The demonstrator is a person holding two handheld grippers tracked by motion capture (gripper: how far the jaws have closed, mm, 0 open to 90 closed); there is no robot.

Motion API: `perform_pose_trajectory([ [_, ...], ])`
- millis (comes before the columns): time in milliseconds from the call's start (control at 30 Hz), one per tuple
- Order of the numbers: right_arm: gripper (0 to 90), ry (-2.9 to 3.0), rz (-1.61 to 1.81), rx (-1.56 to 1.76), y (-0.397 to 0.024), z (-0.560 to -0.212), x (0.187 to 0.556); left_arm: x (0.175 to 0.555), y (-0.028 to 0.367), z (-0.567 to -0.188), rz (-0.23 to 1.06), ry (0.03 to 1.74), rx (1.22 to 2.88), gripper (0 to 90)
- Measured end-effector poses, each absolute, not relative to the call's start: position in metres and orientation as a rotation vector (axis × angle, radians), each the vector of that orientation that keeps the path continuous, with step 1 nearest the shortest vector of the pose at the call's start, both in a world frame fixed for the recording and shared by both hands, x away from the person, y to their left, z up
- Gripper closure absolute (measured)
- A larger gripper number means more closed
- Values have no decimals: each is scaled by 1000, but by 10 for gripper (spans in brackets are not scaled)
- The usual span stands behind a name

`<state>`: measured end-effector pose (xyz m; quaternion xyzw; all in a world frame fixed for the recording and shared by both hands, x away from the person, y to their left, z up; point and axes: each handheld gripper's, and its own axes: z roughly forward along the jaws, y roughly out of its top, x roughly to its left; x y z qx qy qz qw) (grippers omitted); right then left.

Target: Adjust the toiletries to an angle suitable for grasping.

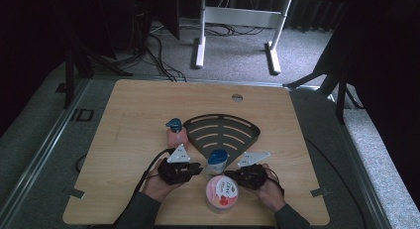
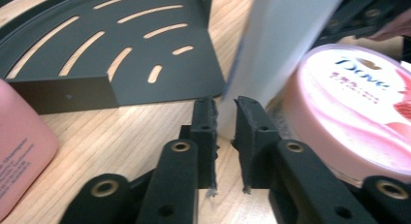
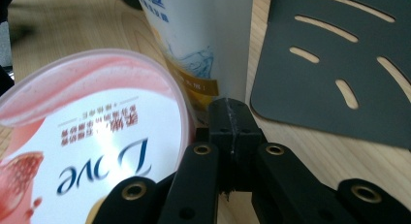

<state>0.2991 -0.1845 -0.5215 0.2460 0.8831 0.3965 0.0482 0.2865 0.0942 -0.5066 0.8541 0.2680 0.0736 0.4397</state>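
Left gripper [image 2: 225, 112] jaws stand slightly parted with a narrow gap, nothing pinched; the white bottle [image 2: 286, 40] rises just beyond the tips. Right gripper [image 3: 231, 120] jaws are pressed together, empty, tips close to the same bottle's base.

In the high view, the blue-capped white bottle [image 1: 217, 162] stands lower centre, between both grippers, just behind the round Dove tub [image 1: 222, 193]. The tub sits near the table [image 1: 138, 105] front edge. Open wood lies across the upper and left areas.

A pink bottle [image 1: 178, 135] stands just beside the left corner of the black slotted fan-shaped tray [image 1: 223, 132].

Both gripper views cut off the bottle's top; its label print is blurred. The tub lid is glossy pink-white plastic, and the tray is matte with a low wall.
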Motion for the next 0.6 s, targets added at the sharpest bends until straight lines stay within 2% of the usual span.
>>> perform_pose_trajectory([
  [167, 900, 2702, 1207, 728, -178, -522, 304, 284, 98, -505, 186, 656, 2125, 701],
  [300, 900, 2711, 1207, 703, -174, -521, 308, 281, 100, -506, 189, 664, 2130, 687],
  [600, 900, 2743, 1212, 608, -157, -518, 317, 267, 110, -503, 195, 663, 2131, 753],
])
